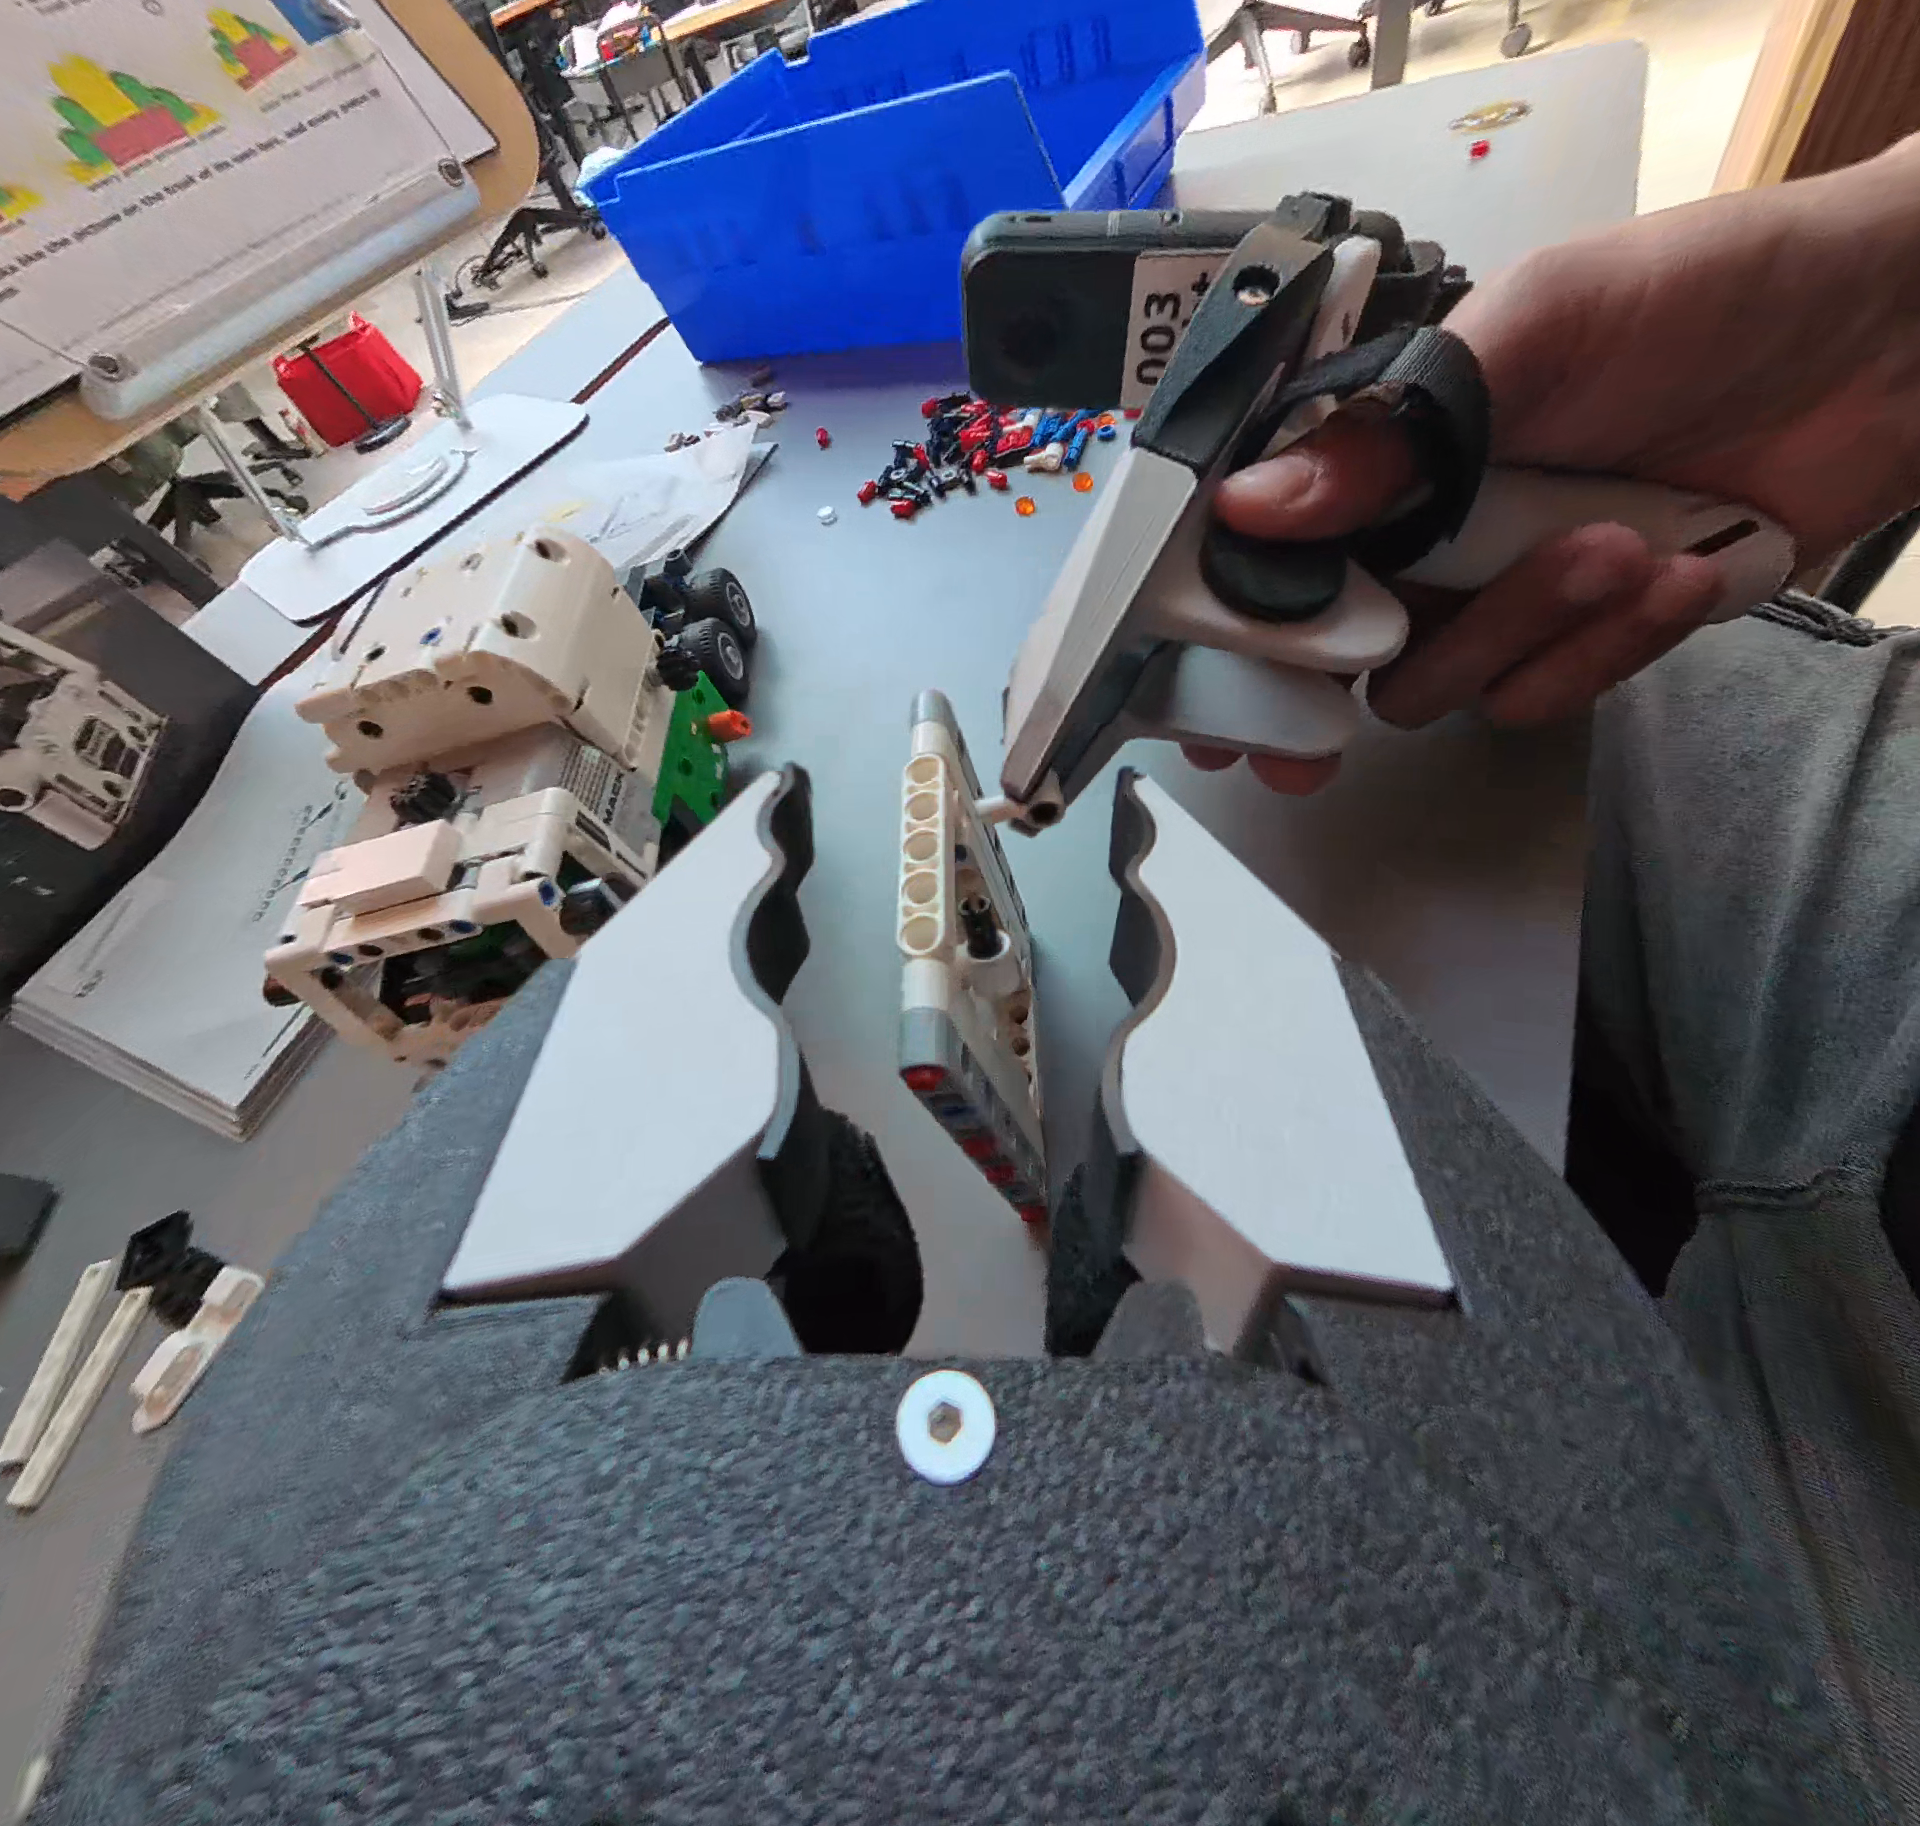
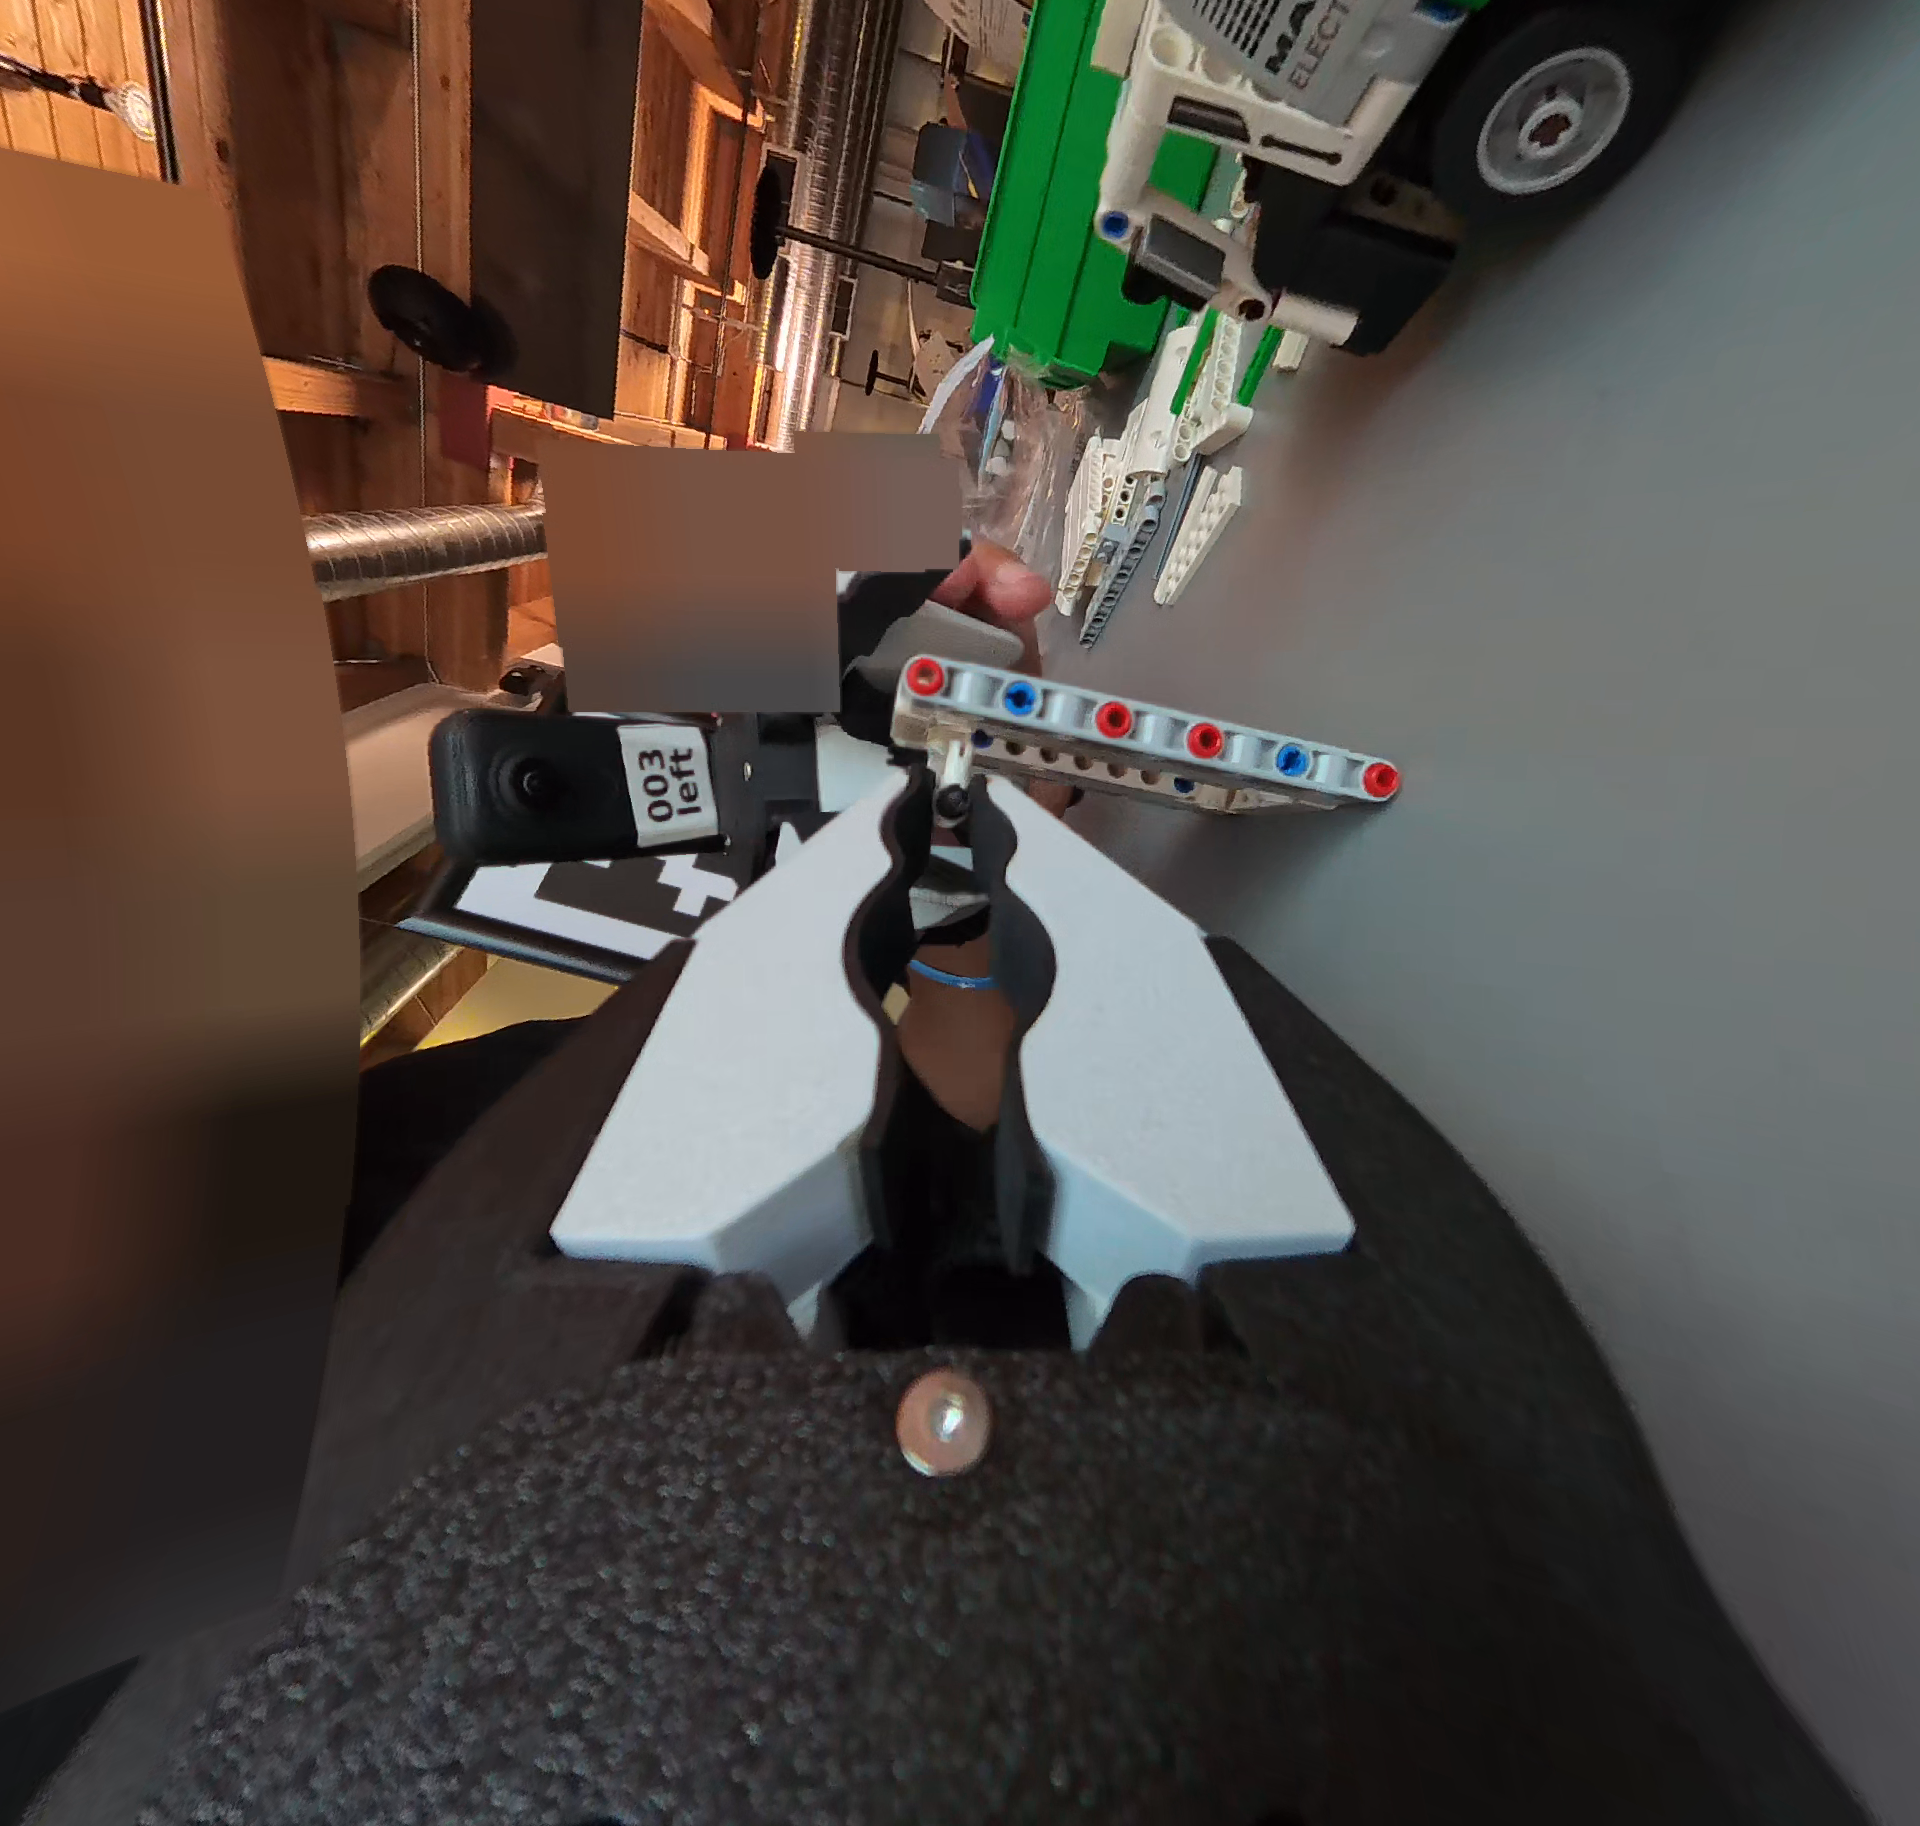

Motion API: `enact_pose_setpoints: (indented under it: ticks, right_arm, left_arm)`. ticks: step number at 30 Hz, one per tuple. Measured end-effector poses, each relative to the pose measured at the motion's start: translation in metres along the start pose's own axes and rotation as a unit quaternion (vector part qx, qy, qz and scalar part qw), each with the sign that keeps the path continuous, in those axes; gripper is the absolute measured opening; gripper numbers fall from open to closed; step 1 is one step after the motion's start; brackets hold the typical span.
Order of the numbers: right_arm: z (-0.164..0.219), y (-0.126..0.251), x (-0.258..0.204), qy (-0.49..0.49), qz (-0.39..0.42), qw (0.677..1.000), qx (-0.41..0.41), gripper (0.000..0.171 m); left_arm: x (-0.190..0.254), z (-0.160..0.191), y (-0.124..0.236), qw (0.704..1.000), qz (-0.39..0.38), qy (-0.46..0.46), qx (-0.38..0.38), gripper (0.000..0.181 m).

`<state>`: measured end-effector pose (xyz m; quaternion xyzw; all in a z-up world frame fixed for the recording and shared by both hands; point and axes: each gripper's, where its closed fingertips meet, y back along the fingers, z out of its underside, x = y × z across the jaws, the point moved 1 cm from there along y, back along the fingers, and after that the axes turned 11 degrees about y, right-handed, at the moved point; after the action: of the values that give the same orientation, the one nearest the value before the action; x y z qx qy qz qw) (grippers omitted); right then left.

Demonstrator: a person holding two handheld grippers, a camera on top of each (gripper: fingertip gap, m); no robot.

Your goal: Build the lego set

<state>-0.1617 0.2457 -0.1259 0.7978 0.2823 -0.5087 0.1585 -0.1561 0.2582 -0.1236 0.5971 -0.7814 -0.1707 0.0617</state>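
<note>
A flat Lego panel (image 1: pixel 961 945) of white and grey beams with red and blue pins stands on edge on the grey table (image 1: pixel 883 613). It sits between the spread fingers of my left gripper (image 1: pixel 956 789), which is open. Its near end leans close to the right finger's pad (image 1: pixel 1081 1226). My right gripper (image 1: pixel 1034 810) comes in from the right, shut on a small white pin (image 1: pixel 992 808) whose tip is at the panel's side. In the right wrist view the gripper (image 2: pixel 951 794) holds the pin (image 2: pixel 956 766) against the panel (image 2: pixel 1143 737).
A partly built white and green truck (image 1: pixel 488 768) lies left of the panel on an instruction booklet (image 1: pixel 156 997); it also shows in the right wrist view (image 2: pixel 1247 41). A blue bin (image 1: pixel 894 166) stands at the back. Small loose pieces (image 1: pixel 987 446) are scattered before it. White beams (image 1: pixel 73 1361) lie near left.
</note>
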Motion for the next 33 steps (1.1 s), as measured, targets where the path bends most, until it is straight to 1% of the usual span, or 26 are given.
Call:
enact_pose_setpoints:
  ticks: [1, 5, 7, 14, 22, 33]
  right_arm:
    - [-0.0005, -0.0009, -0.0006, -0.002, -0.004, 1.0, 0.0, 0.006]
    - [-0.0028, -0.0008, -0.0007, 0.0, -0.004, 1.0, 0.007, 0.005]
    - [-0.0028, -0.0012, 0.0001, 0.0, -0.002, 1.0, 0.006, 0.006]
    - [-0.0038, -0.0023, 0.0008, 0.0, 0.001, 1.0, 0.008, 0.006]
    - [-0.0049, -0.0028, 0.0006, 0.006, 0.005, 1.0, 0.012, 0.005]
    - [-0.0086, -0.0033, 0.0023, 0.018, 0.017, 1.0, 0.01, 0.006]
  left_arm:
    - [0.0017, -0.0004, -0.0019, 1.0, 0.01, -0.001, 0.003, 0.052]
    - [0.0011, 0.0008, -0.0062, 1.0, 0.022, 0.005, 0.008, 0.04]
    - [0.0011, 0.0008, -0.0072, 1.0, 0.027, 0.008, 0.013, 0.036]
    - [0.0024, 0.0048, -0.0092, 1.0, 0.025, 0.008, 0.002, 0.032]
    - [0.0036, 0.0037, -0.0085, 0.999, 0.032, 0.018, 0.006, 0.027]
    - [0.0006, 0.0037, -0.0105, 0.999, 0.035, 0.031, 0.006, 0.026]
